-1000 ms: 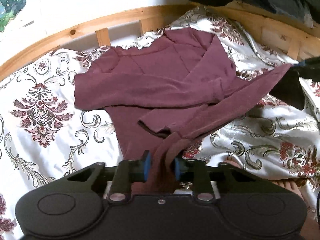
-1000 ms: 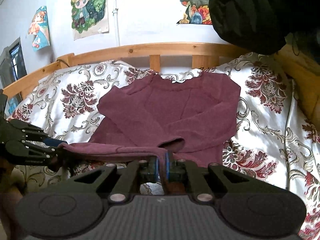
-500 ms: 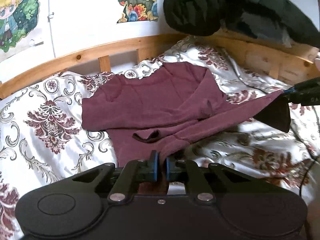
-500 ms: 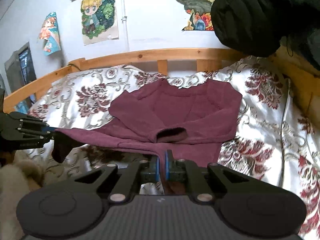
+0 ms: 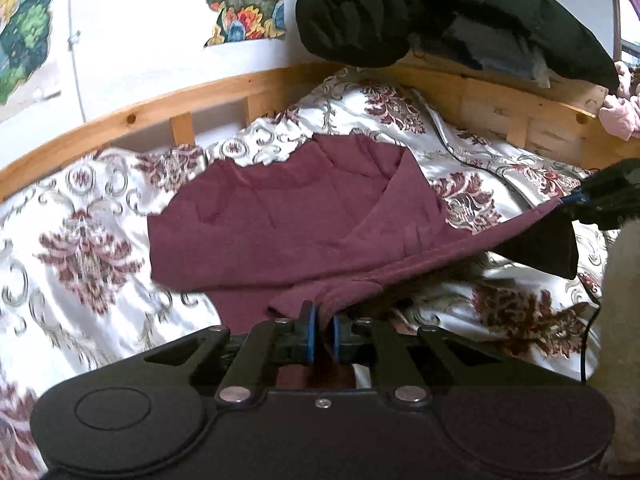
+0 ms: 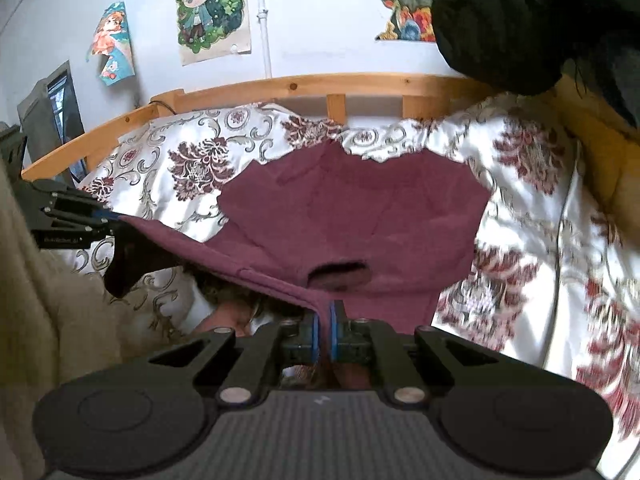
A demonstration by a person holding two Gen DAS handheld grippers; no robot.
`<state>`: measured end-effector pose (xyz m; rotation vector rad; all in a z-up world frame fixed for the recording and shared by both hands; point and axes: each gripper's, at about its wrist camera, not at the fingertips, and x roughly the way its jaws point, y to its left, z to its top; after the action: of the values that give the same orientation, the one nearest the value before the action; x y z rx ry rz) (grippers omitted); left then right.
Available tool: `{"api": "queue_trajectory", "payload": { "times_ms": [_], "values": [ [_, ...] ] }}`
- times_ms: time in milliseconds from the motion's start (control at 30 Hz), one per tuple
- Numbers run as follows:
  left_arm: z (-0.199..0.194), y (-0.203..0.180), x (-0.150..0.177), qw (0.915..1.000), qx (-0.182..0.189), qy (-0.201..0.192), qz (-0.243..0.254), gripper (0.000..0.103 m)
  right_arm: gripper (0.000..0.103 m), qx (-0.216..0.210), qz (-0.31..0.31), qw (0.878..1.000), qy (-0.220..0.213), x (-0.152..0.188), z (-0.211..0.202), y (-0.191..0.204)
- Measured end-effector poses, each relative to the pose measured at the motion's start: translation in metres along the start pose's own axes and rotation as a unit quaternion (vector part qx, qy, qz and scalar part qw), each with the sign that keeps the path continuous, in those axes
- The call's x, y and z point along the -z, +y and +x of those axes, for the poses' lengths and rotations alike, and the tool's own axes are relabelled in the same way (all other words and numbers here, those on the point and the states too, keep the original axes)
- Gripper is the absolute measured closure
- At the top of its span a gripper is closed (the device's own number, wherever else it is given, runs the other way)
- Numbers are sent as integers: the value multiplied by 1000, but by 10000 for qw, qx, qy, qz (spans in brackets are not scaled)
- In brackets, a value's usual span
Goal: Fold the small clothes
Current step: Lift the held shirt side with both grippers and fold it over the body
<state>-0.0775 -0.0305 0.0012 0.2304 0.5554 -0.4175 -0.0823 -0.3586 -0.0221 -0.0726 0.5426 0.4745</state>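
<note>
The maroon top (image 5: 280, 220) lies on the patterned bedspread (image 5: 80, 240), neckline toward the wooden bed rail (image 5: 140, 116), both sleeves already folded across the chest. Its hem, the edge farthest from the rail, is lifted and stretched taut: the left gripper (image 5: 324, 332) is clamped on one corner, the right gripper (image 6: 324, 334) pinched tight on the other. Judging by this, the sleeve folds are done; carrying the hem toward the rail to halve the body is left.

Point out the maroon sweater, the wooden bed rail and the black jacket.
maroon sweater (image 5: 280, 216), left wrist view, flat chest panel.
wooden bed rail (image 6: 320, 82), right wrist view, top bar.
black jacket (image 5: 360, 12), left wrist view, bulging front.
</note>
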Motion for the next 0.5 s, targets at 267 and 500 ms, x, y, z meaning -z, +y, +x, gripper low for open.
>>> {"api": "queue_trajectory", "payload": {
  "times_ms": [267, 500],
  "values": [
    [39, 36, -64, 9990, 88, -108, 433, 94, 97, 153, -572, 9982, -44, -65, 41, -32],
    [95, 83, -109, 9979, -189, -285, 549, 94, 97, 533, -1087, 9927, -12, -127, 109, -52]
  ]
}}
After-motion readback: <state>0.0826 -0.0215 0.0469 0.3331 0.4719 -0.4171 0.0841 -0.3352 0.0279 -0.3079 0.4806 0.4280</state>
